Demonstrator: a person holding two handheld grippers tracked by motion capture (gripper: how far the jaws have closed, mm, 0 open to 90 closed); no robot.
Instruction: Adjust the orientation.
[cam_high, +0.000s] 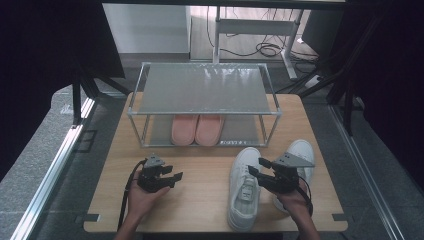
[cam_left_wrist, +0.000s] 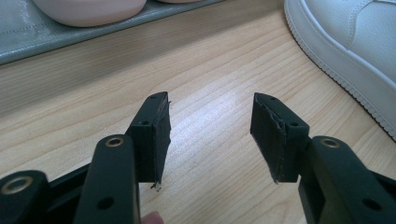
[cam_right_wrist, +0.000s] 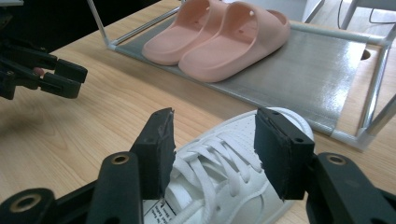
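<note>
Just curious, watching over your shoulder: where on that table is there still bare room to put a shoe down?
The rack's top shelf is bare. On the lower shelf, grey mesh lies free right of the pink slippers. The tabletop is open between the left gripper and the near white sneaker. The right side is crowded: both sneakers and the right gripper.

No legible text anywhere in these views.
A small white label with dark print sits inside the tongue of the white sneaker (cam_right_wrist: 219, 172), seen at the lower edge of the right gripper view, but its characters are too small and blurred to make out. The pink slippers (cam_right_wrist: 219, 39) and the shoe rack (cam_high: 202, 90) carry no brand, number or sign that can be read.
</note>
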